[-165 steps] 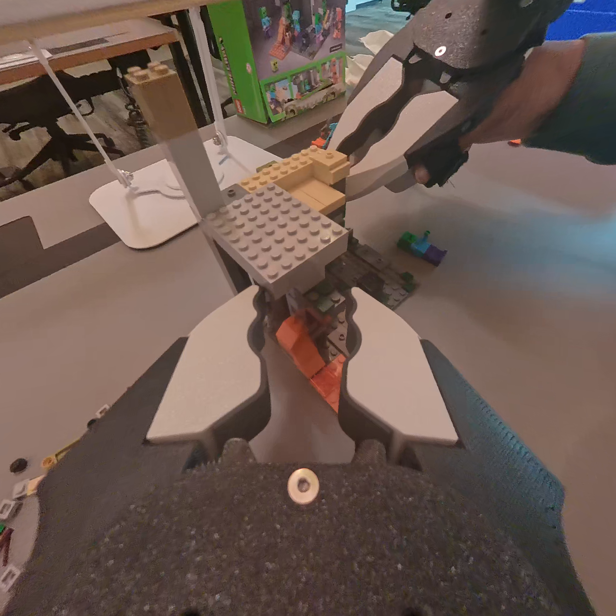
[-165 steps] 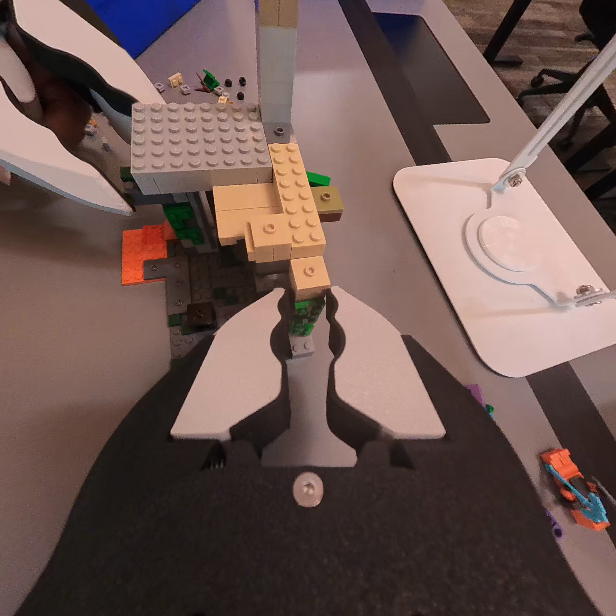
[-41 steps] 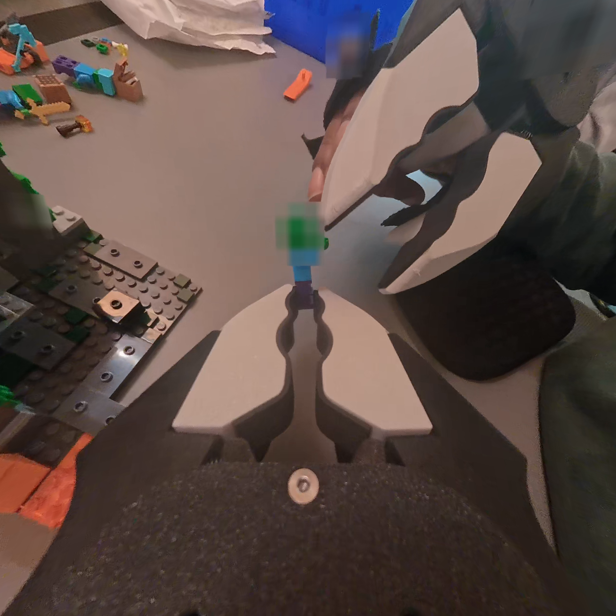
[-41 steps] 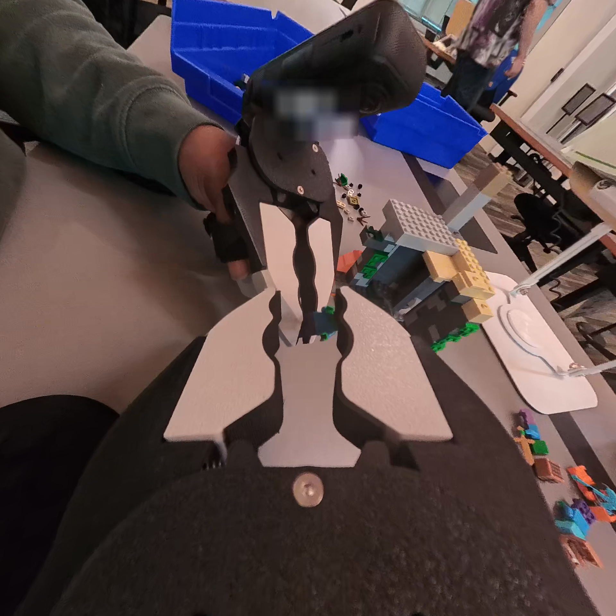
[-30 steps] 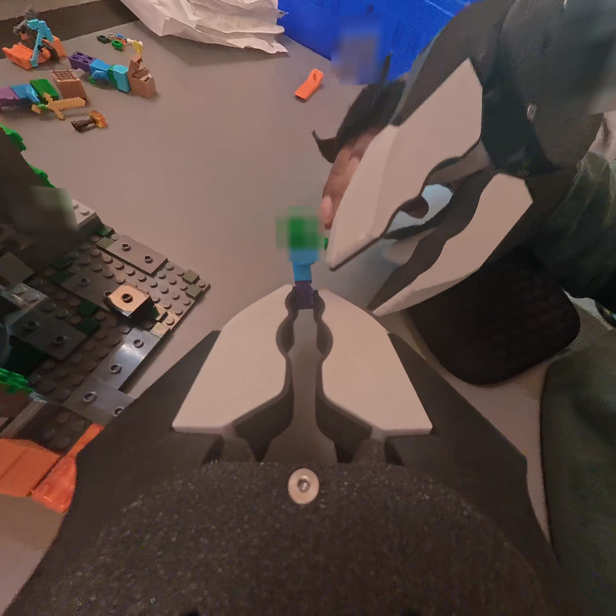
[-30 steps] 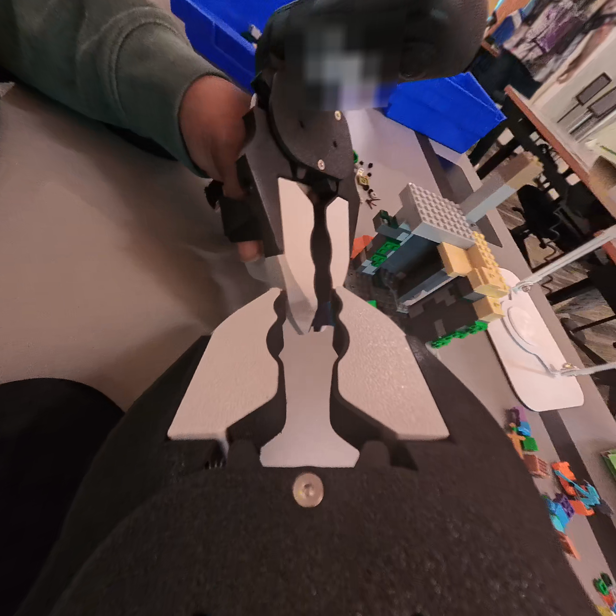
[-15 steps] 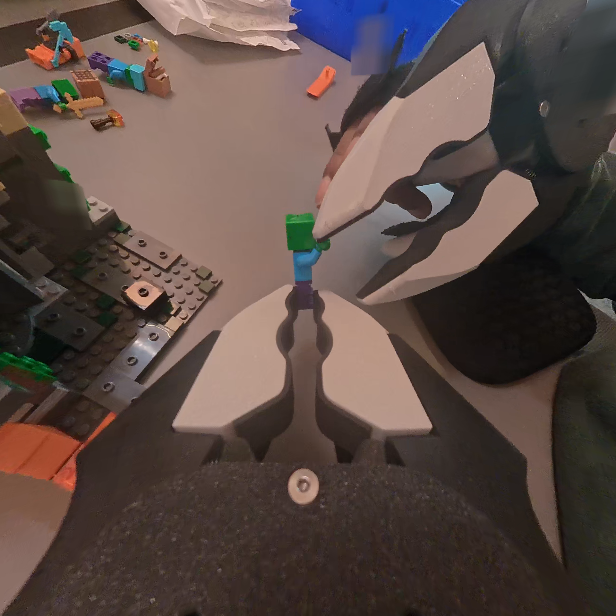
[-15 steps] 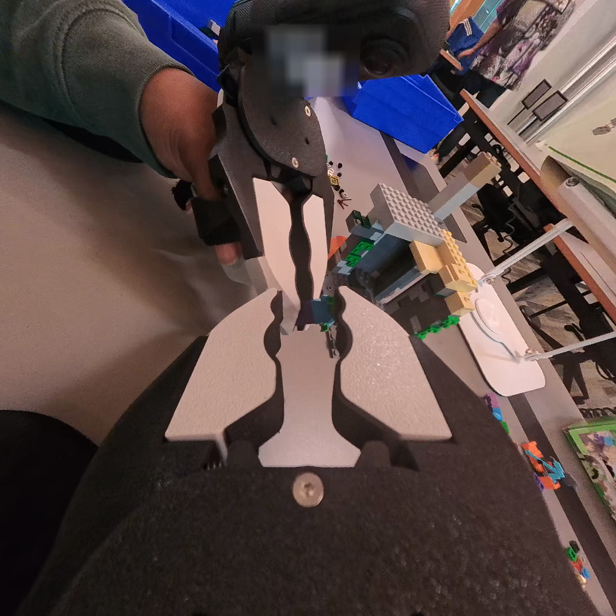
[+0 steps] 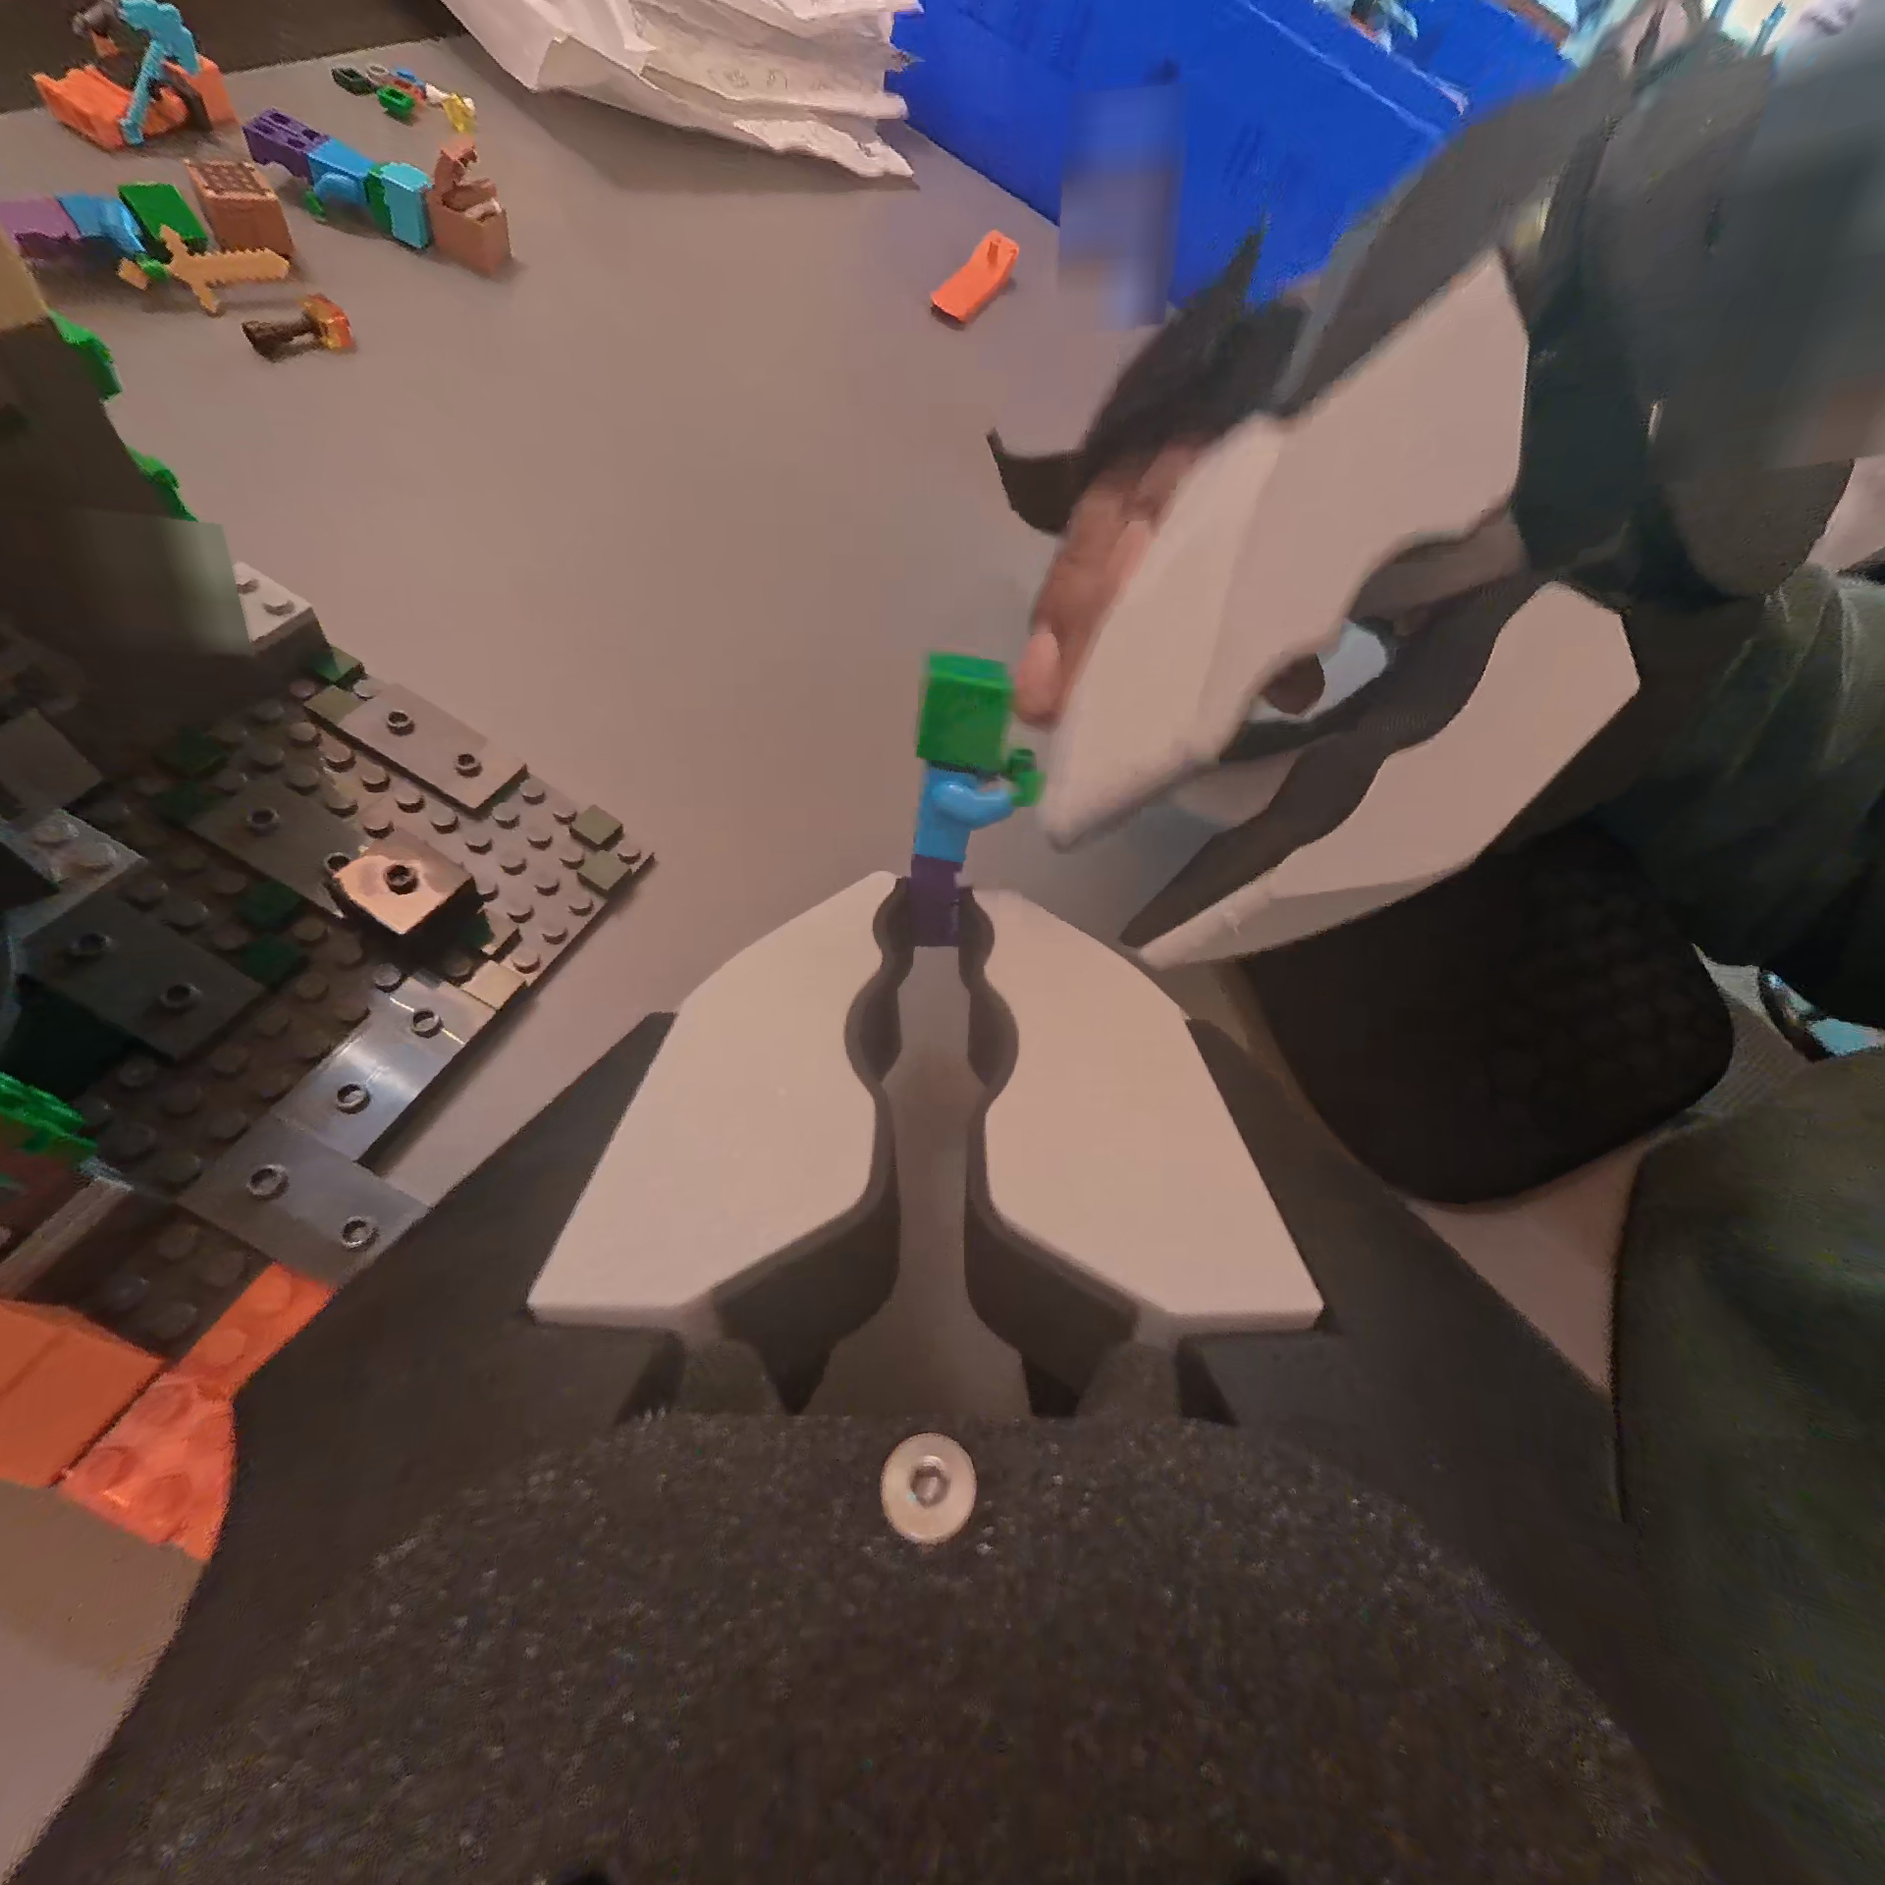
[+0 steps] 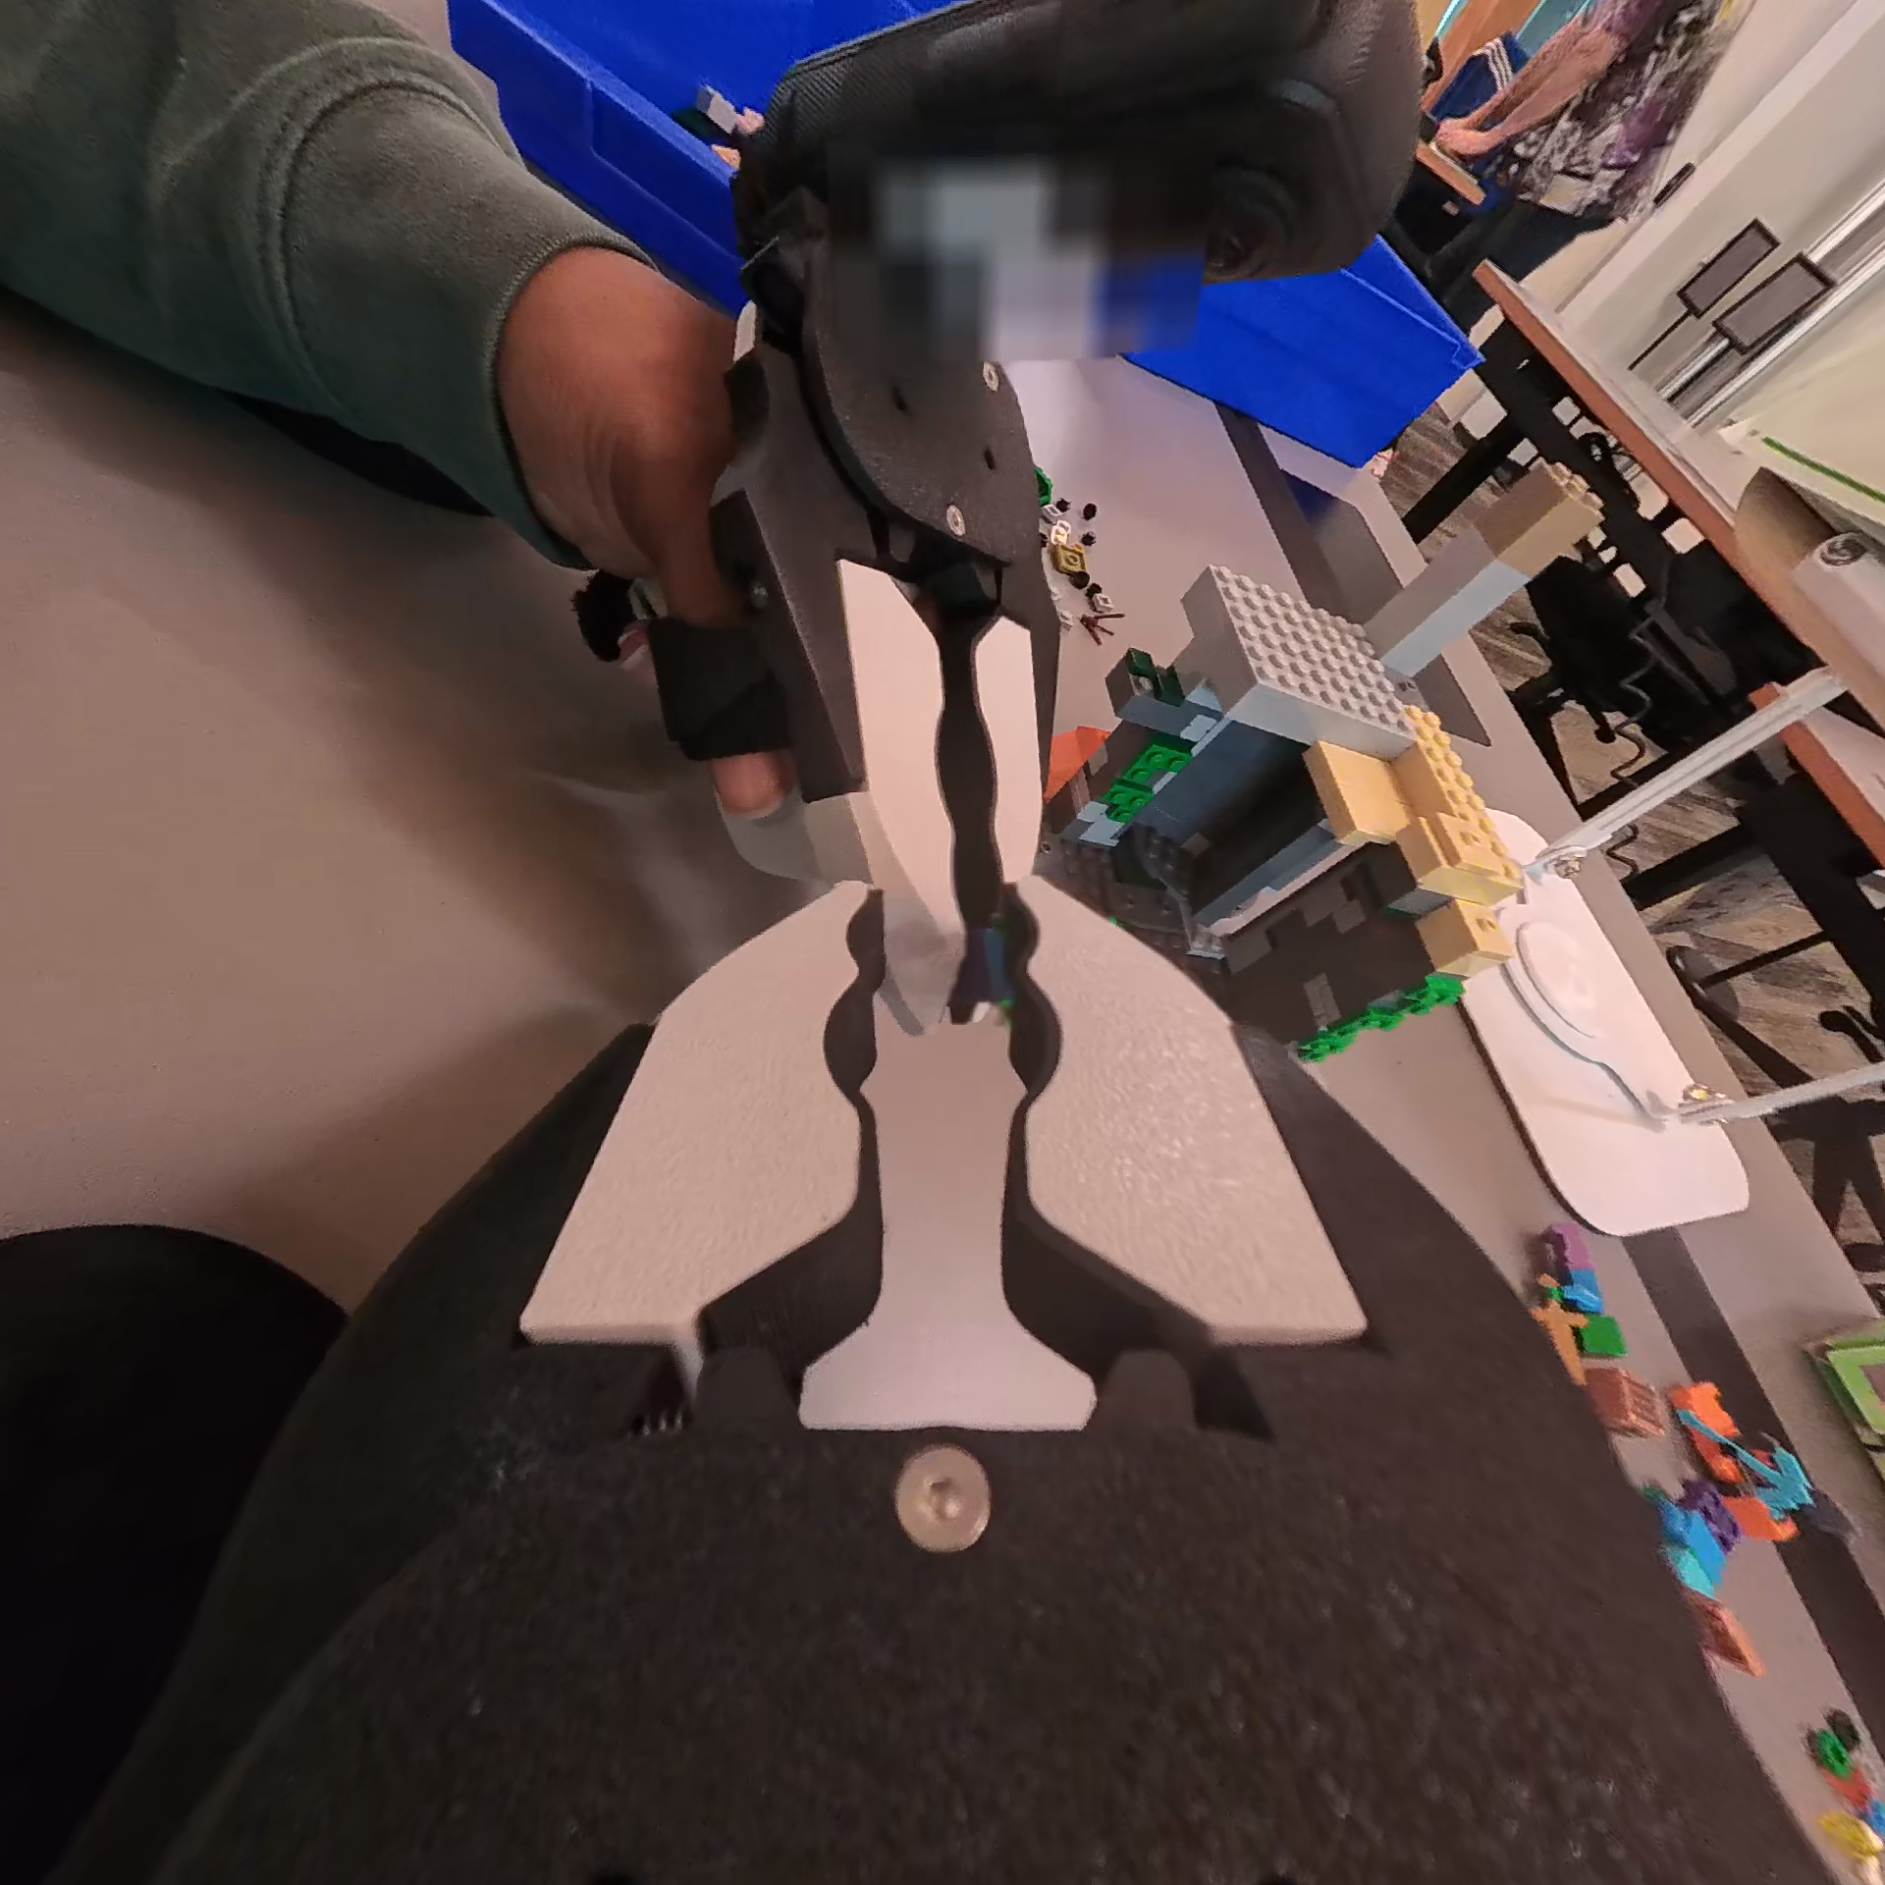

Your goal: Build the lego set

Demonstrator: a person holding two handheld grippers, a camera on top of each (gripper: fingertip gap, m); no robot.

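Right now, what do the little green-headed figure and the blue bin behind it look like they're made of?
Green-headed figure: likely hard moulded plastic, smooth with a slight sheen, in crisp blocky colour sections. Its purple legs sit pinched in the left hand-held gripper.
Blue bin: probably rigid moulded plastic, uniform colour, ribbed walls.

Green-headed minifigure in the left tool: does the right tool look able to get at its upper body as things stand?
Probably yes. The left tool clamps only the minifigure's purple legs, leaving head, torso and arm exposed, and the right tool is open right beside its raised arm with nothing between.
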